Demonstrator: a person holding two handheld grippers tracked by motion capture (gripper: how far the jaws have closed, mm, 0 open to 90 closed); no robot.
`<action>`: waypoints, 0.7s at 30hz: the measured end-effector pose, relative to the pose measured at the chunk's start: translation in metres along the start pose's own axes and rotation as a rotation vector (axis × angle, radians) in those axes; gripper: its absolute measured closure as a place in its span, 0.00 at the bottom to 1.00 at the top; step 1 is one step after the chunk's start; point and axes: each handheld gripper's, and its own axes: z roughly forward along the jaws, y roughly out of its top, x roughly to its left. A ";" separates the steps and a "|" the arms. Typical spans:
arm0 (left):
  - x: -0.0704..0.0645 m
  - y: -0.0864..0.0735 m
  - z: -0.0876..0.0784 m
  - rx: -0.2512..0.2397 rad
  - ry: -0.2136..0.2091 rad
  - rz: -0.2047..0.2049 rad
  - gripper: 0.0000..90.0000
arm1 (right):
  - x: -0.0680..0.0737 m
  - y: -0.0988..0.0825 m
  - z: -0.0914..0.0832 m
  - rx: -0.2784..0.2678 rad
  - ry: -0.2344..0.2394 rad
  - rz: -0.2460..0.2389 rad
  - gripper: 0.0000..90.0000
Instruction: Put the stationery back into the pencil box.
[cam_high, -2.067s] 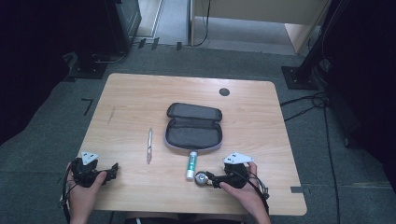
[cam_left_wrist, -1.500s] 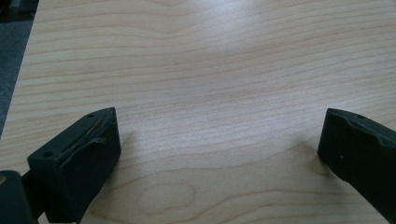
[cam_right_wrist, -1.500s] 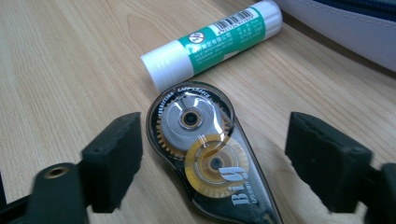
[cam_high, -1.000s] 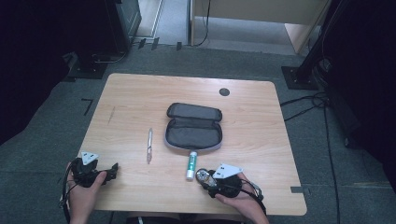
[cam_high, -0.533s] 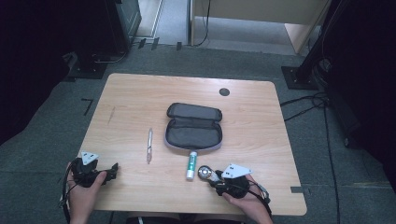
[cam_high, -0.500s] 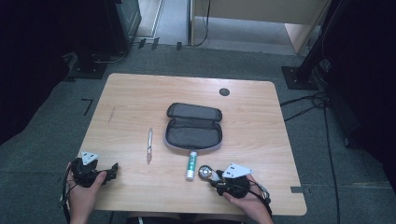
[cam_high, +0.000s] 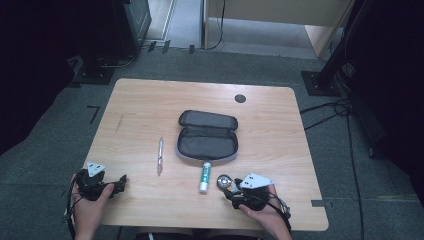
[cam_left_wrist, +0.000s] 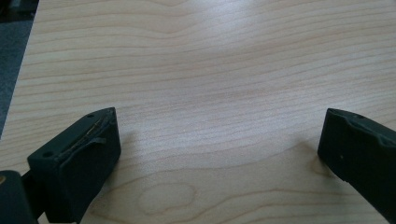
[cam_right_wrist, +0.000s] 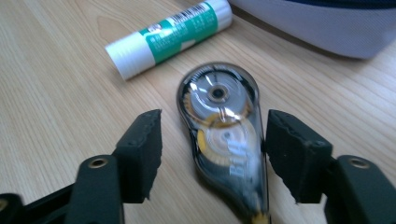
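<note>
Wooden table (cam_high: 150, 107) under dim light, with a correction tape roller (cam_right_wrist: 224, 135) lying flat between the parted right claw (cam_right_wrist: 212, 154).

Right claw jaws have just been opening; the left jaw is clear of the roller, while contact at the right jaw is hard to judge, and the roller's near tip is cut off. Just beyond it lies a glue stick (cam_right_wrist: 170, 35), then an open pencil case (cam_high: 207, 136), a pen (cam_high: 160, 155) farther left. Left claw (cam_left_wrist: 219, 140) stands wide apart over bare wood at the near left.
</note>
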 end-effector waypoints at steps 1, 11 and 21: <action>0.000 0.000 0.000 0.000 0.000 0.000 0.00 | 0.001 0.003 0.002 0.004 0.000 0.002 0.38; 0.000 0.000 0.000 0.000 -0.001 -0.001 0.00 | 0.006 0.017 0.022 0.055 -0.063 0.027 0.34; 0.000 0.000 0.000 0.000 0.000 -0.001 0.00 | 0.006 0.016 0.028 0.048 -0.115 0.017 0.34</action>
